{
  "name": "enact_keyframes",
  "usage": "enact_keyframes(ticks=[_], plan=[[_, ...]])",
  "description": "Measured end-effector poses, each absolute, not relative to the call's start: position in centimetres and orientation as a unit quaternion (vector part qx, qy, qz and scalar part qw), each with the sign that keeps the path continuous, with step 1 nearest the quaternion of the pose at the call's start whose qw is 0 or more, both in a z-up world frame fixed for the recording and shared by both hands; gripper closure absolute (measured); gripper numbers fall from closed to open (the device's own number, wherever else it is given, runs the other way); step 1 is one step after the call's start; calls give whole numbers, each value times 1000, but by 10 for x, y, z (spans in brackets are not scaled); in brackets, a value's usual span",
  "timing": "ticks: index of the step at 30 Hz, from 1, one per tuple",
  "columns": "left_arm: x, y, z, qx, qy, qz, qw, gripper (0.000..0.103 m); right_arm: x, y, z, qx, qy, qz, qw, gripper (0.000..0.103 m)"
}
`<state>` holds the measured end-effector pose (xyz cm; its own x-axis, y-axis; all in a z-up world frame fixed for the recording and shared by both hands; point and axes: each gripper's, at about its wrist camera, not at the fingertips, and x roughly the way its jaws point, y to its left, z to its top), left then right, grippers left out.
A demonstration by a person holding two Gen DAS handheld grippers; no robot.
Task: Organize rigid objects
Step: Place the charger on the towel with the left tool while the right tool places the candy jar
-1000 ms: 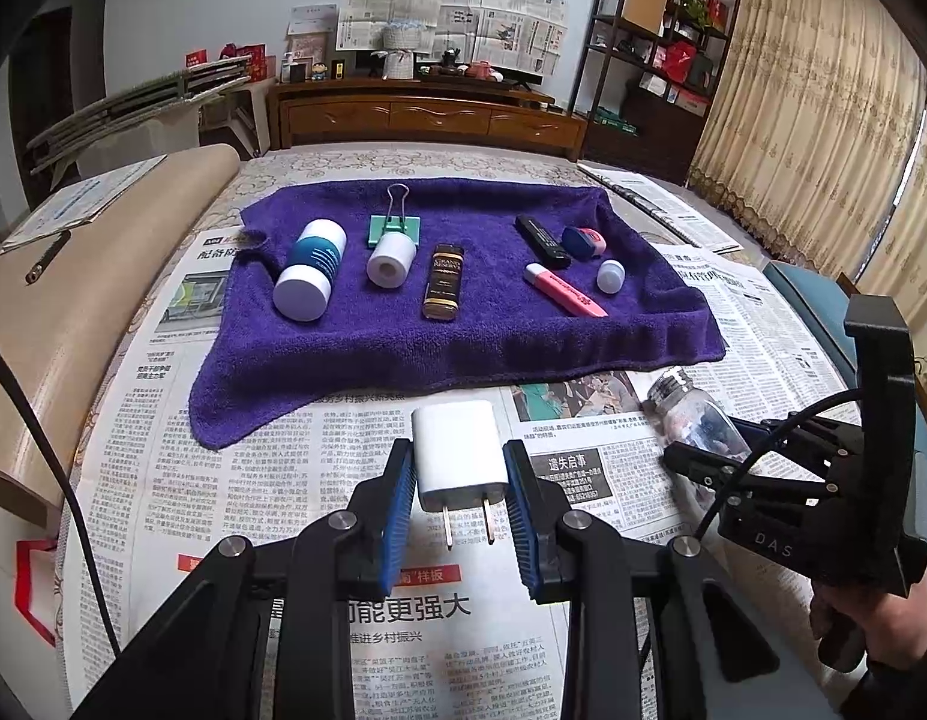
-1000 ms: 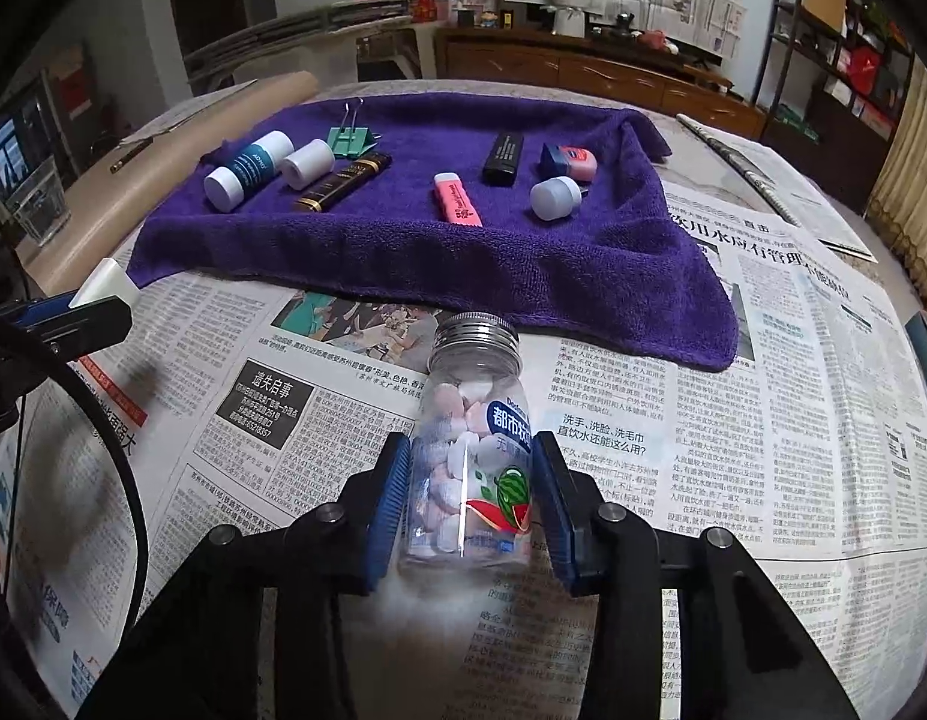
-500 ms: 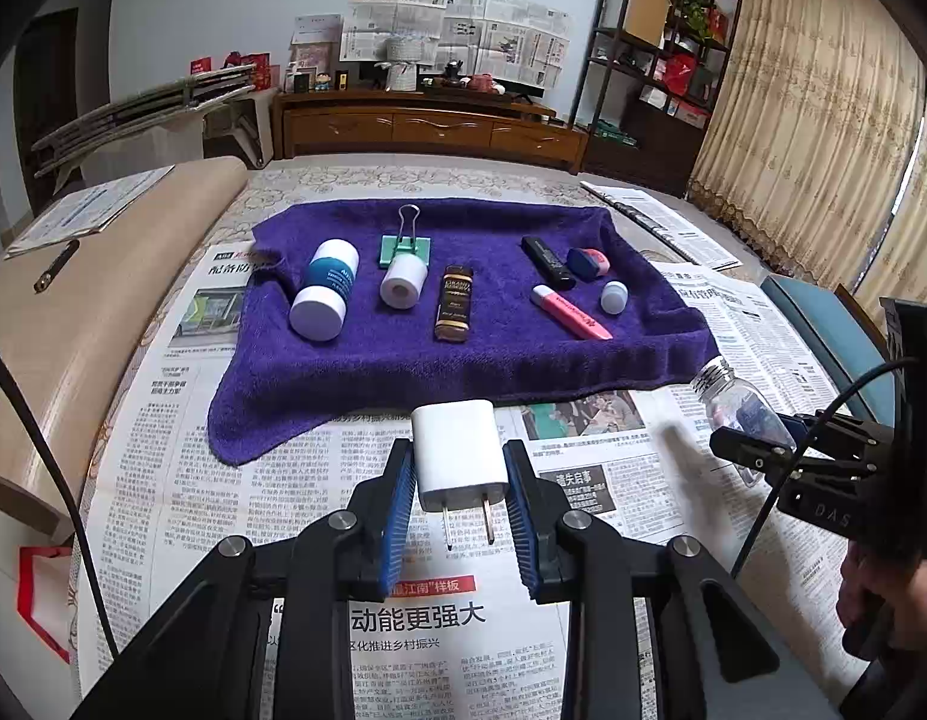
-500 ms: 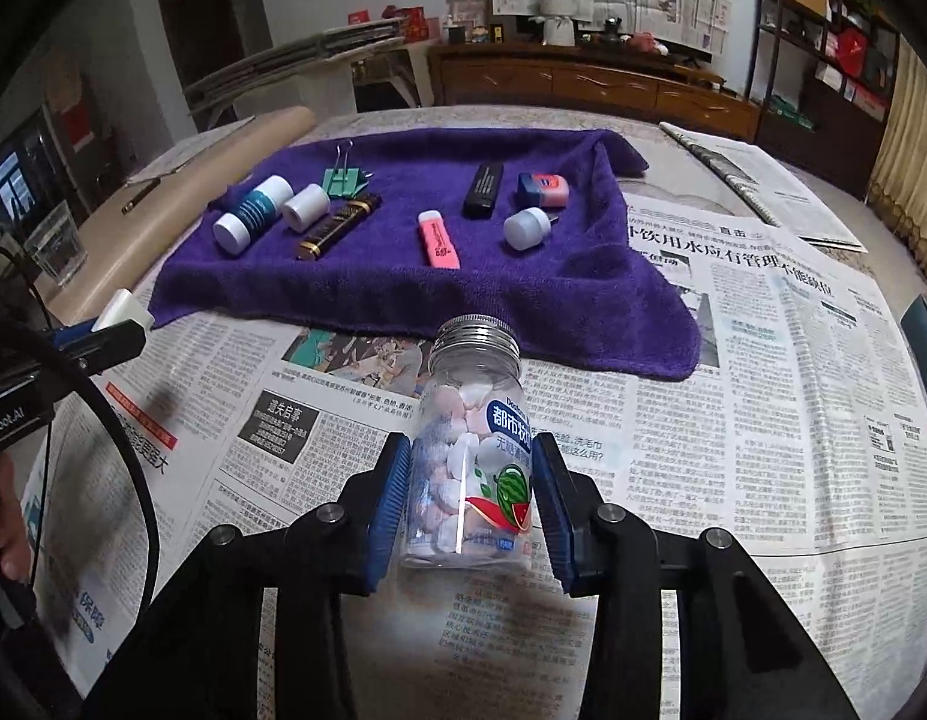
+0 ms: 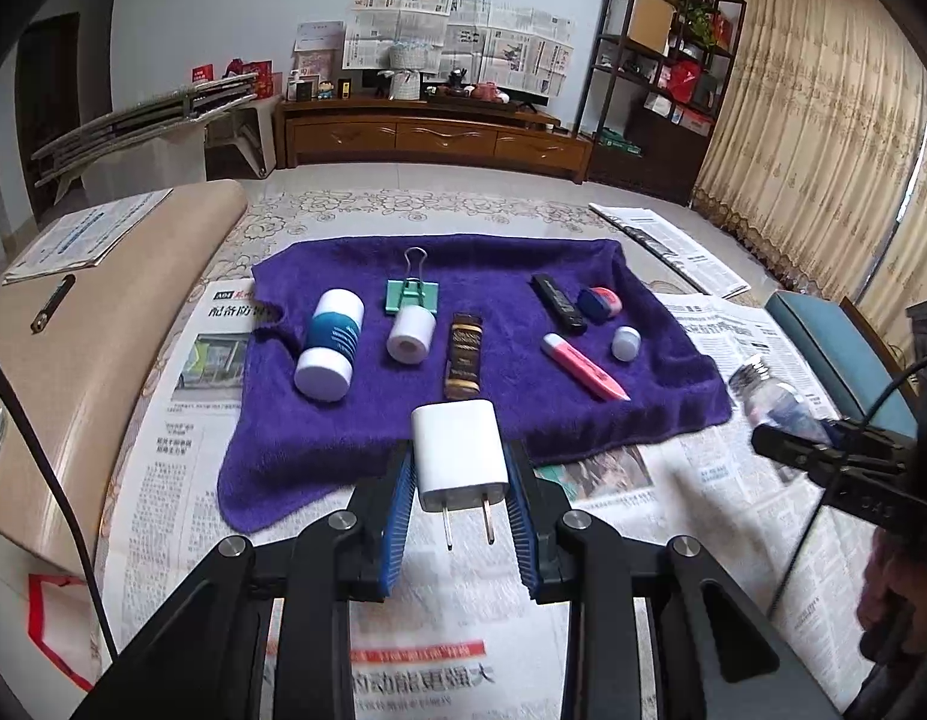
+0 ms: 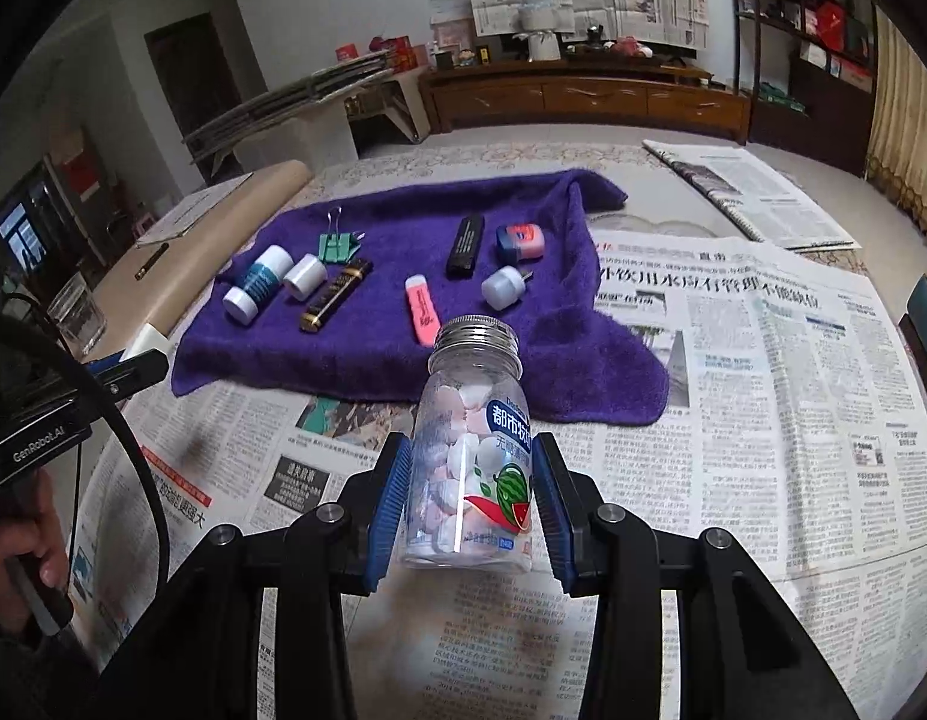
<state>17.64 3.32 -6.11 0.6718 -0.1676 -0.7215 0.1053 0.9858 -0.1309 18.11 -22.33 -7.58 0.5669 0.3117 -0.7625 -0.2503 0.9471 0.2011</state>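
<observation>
My left gripper (image 5: 460, 480) is shut on a white plug charger (image 5: 458, 457), held above the newspaper with its prongs toward the camera. My right gripper (image 6: 470, 480) is shut on a clear candy bottle (image 6: 472, 450) with a metal lid, lifted off the table; the bottle also shows in the left wrist view (image 5: 775, 399). Ahead lies a purple towel (image 5: 499, 420) carrying a blue-and-white bottle (image 5: 331, 345), a green binder clip (image 5: 410, 294), a white cylinder (image 5: 410, 333), a brown tube (image 5: 464, 354), a pink highlighter (image 5: 583, 367), a black stick (image 5: 556, 303), a small white cap (image 5: 625, 343) and a blue-red eraser (image 5: 600, 303).
Newspapers (image 6: 763, 360) cover the table. A beige padded board (image 5: 73, 330) with a pen lies at the left. A glass (image 6: 76, 315) stands at the left edge. A teal chair (image 5: 835, 348) is at the right. A wooden cabinet (image 5: 433, 138) and shelves stand behind.
Both grippers have risen and drawn back from the table with their objects held. The towel looks farther and lower in both views.
</observation>
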Motion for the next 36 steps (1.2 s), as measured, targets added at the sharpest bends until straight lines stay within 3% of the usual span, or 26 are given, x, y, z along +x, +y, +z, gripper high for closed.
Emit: enact_keyframes(ticks=[17, 36], plan=[[255, 37, -91, -32, 424, -73, 902, 75, 267, -213, -57, 17, 434, 175, 883, 62], [279, 37, -129, -10, 445, -67, 893, 75, 369, -121, -102, -43, 476, 224, 849, 62]])
